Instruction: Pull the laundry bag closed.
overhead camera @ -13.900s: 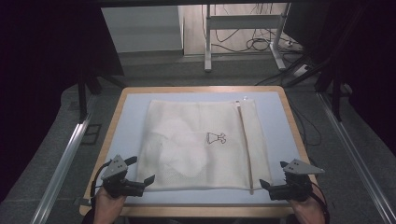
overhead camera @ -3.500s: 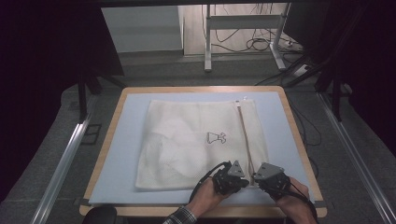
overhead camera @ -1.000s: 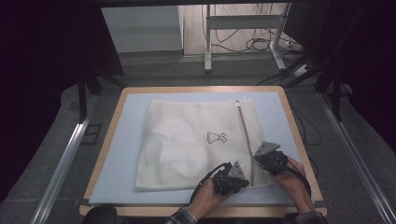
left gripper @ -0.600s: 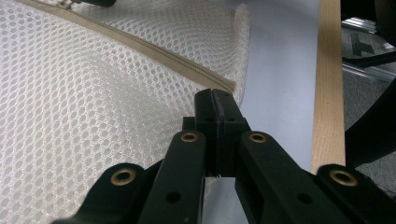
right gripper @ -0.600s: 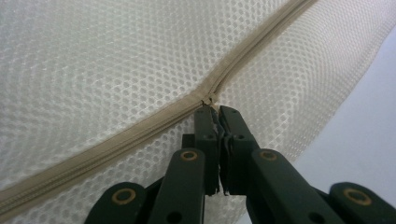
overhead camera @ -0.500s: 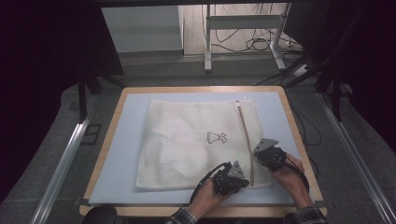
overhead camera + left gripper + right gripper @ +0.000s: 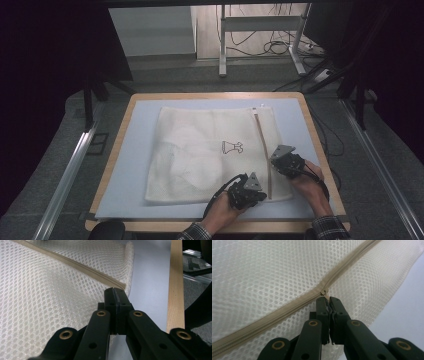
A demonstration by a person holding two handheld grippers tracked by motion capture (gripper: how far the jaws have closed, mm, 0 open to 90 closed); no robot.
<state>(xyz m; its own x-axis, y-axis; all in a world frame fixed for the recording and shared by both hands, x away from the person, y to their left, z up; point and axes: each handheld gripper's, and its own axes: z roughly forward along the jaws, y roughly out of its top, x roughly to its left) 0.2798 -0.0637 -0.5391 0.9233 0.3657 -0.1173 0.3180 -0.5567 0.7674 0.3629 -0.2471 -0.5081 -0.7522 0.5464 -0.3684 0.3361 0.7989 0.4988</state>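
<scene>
A white mesh bag (image 7: pixel 200 150) lies flat on the pale blue mat (image 7: pixel 135 165), with a beige zipper (image 7: pixel 261 135) running down its right side. My left gripper (image 7: pixel 262 192) sits at the zipper's near end. In the left gripper view, the left gripper (image 7: pixel 115 291) is shut on the mesh (image 7: pixel 50 302) where the zipper (image 7: pixel 75 265) ends. My right gripper (image 7: pixel 274 161) is farther up the zipper. In the right gripper view, the right gripper (image 7: pixel 327 300) is shut on the zipper pull, just below the slider (image 7: pixel 323 292).
The mat sits in a wooden table frame (image 7: pixel 120 145), whose right rail (image 7: pixel 176 285) runs close beside my left gripper. A small black print (image 7: pixel 232 147) marks the bag's middle. Metal rails (image 7: pixel 70 170) and cables (image 7: pixel 280 47) lie beyond the table.
My right gripper has crept a little farther up the zipper, away from the person. The left gripper has stayed at the bag's near end.
</scene>
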